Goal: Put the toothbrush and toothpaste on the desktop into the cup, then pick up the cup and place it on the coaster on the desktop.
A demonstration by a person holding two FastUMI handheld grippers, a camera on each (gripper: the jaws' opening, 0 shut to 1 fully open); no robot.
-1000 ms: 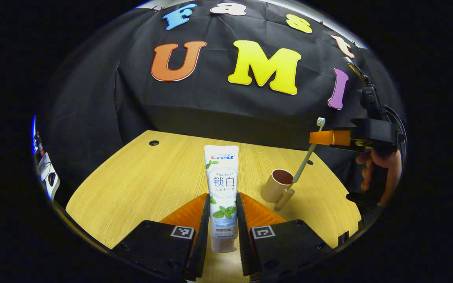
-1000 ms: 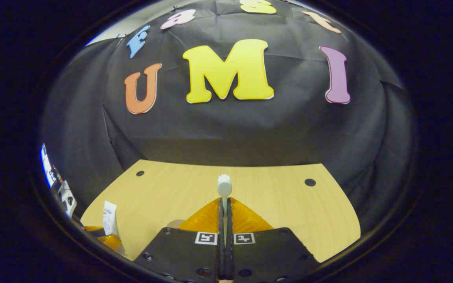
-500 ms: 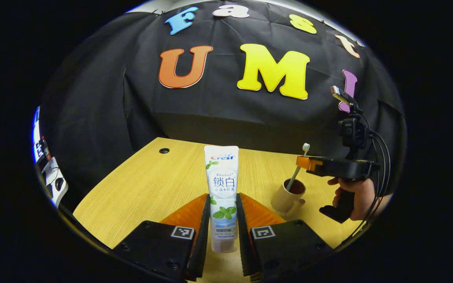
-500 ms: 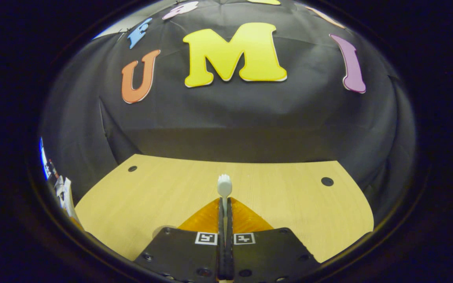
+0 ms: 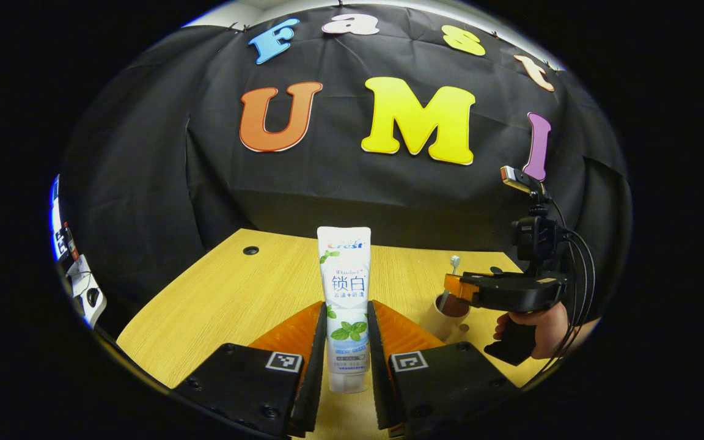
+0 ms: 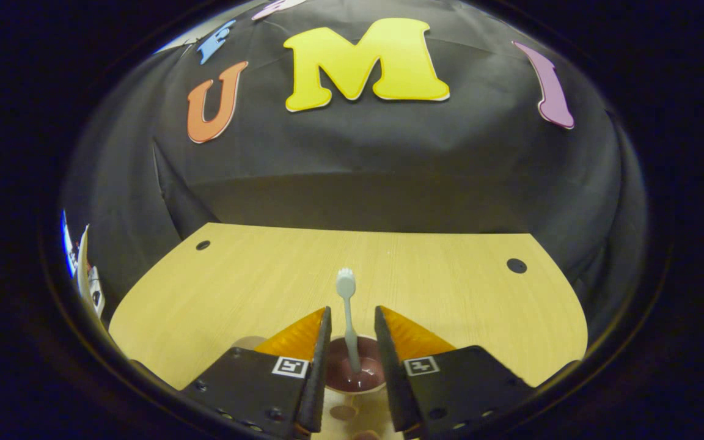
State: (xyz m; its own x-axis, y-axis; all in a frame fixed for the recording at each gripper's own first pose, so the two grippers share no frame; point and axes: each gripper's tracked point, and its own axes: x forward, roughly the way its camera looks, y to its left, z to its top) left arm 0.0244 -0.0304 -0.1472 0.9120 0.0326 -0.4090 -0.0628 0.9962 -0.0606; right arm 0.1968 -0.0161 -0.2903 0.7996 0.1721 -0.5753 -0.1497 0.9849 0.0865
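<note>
Light wood worktop [image 6: 450, 293], black cloth behind. Left gripper [image 5: 347, 342] clamps the toothpaste [image 5: 344, 293]; right gripper [image 6: 352, 348] spread around toothbrush [image 6: 347, 318] in cup [image 6: 352, 373].

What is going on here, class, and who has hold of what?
A person works two hand-held grippers over a wooden desk. The left gripper is shut on the toothpaste, held upright above the desk. The right gripper is open, its fingers either side of the toothbrush, which stands in the cup. A hand holds that gripper.
</note>
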